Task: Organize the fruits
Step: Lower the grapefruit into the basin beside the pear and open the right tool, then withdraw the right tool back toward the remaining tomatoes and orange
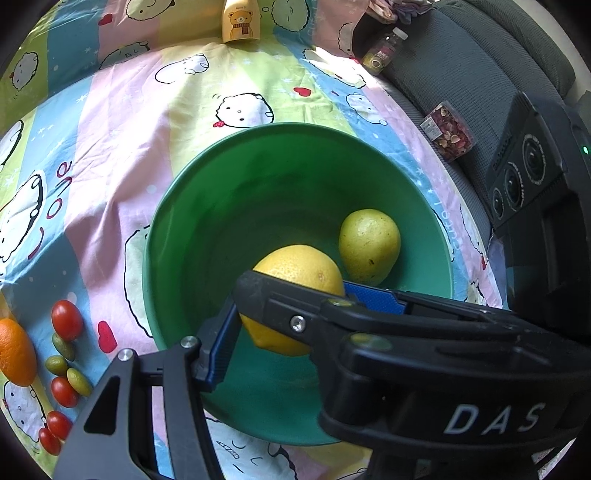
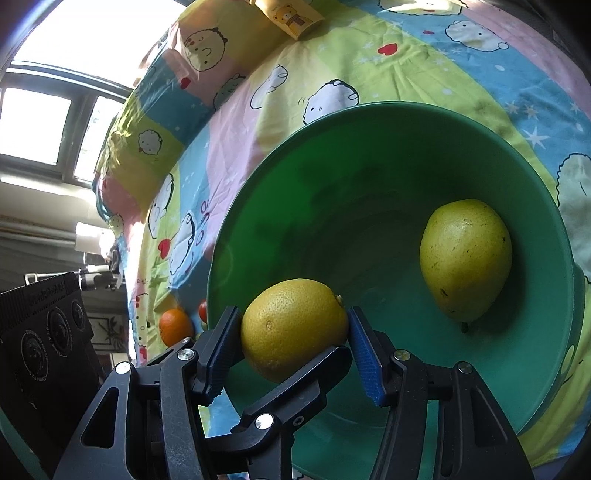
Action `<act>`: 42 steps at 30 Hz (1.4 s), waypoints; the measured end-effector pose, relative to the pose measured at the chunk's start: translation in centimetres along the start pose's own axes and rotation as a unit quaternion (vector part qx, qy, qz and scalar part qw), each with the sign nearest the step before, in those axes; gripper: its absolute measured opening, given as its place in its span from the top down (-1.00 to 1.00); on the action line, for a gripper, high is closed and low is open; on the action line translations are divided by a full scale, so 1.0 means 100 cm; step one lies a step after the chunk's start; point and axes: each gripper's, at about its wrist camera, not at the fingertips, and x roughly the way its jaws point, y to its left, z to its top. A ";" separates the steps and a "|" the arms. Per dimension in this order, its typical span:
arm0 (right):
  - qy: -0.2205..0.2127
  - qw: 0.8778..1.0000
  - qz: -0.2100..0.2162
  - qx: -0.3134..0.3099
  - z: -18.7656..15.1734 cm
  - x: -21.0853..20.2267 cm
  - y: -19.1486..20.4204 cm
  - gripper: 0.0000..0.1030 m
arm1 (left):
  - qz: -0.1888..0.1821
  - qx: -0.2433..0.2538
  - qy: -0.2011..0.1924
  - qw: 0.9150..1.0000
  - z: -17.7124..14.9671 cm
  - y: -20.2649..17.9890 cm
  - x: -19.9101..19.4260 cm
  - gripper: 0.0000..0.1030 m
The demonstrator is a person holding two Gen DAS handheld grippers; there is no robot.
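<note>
A green bowl (image 1: 207, 206) sits on a cartoon-print cloth and also shows in the right wrist view (image 2: 388, 155). A yellow-green pear (image 1: 369, 251) lies inside it at the right (image 2: 465, 258). My right gripper (image 2: 295, 332) is shut on a yellow lemon (image 2: 291, 328) and holds it over the bowl's near side; the lemon also shows in the left wrist view (image 1: 299, 273). My left gripper (image 1: 306, 325) reaches into the bowl, and the right gripper's arm crosses in front of it. Its blue pads stand either side of the lemon; contact is hidden.
Left of the bowl lie an orange (image 1: 14, 350), several cherry tomatoes (image 1: 66, 319) and small green fruits (image 1: 79, 380). A bear-print cup (image 1: 240, 20) stands at the far edge. A bottle (image 1: 382, 51) and a snack box (image 1: 447, 131) lie on the grey cushion at right.
</note>
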 end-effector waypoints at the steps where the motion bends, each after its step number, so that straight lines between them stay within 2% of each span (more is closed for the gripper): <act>1: 0.002 1.000 0.002 0.003 0.000 0.000 -0.001 -0.17 | 0.002 -0.001 0.002 1.000 0.000 0.000 0.000 -0.05; 6: 0.013 1.000 0.014 0.017 0.001 0.005 -0.007 -0.17 | 0.015 -0.002 0.014 1.000 0.002 -0.001 0.003 -0.06; 9: 0.023 1.000 -0.009 0.018 0.000 0.006 -0.009 -0.17 | 0.027 0.008 0.009 1.000 0.001 -0.005 0.004 -0.09; 12: 0.006 0.999 -0.036 0.017 -0.001 0.000 -0.011 -0.18 | 0.009 0.003 0.012 1.000 -0.001 -0.004 0.001 -0.15; 14: -0.004 0.999 -0.035 0.014 -0.003 -0.007 -0.009 -0.34 | -0.003 0.000 0.010 1.000 -0.002 -0.004 -0.004 -0.20; 16: -0.024 0.999 -0.048 0.002 -0.005 -0.018 -0.005 -0.46 | 0.003 0.006 -0.005 1.000 -0.005 -0.007 -0.015 -0.44; 20: -0.069 0.993 -0.085 -0.031 -0.015 -0.040 0.012 -0.47 | 0.023 0.015 -0.039 0.999 -0.012 -0.008 -0.042 -0.49; 23: -0.090 0.992 -0.081 -0.045 -0.023 -0.054 0.026 -0.51 | 0.034 0.011 -0.063 0.997 -0.018 -0.005 -0.064 -0.53; 28: -0.137 0.986 -0.073 -0.061 -0.042 -0.080 0.051 -0.76 | 0.048 0.016 -0.101 0.994 -0.037 0.000 -0.104 -0.64; 31: -0.159 0.982 -0.070 -0.071 -0.054 -0.090 0.066 -0.82 | 0.062 0.010 -0.122 0.990 -0.051 0.008 -0.126 -0.65; 35: -0.171 0.979 -0.065 -0.084 -0.074 -0.095 0.084 -0.83 | 0.084 -0.001 -0.151 0.985 -0.073 0.023 -0.152 -0.73; 38: -0.177 0.977 -0.064 -0.103 -0.090 -0.093 0.098 -0.83 | 0.102 -0.018 -0.178 0.979 -0.093 0.040 -0.167 -0.92; 42: -0.191 0.969 -0.078 -0.138 -0.110 -0.086 0.115 -0.83 | 0.120 -0.066 -0.204 0.969 -0.122 0.073 -0.180 -0.93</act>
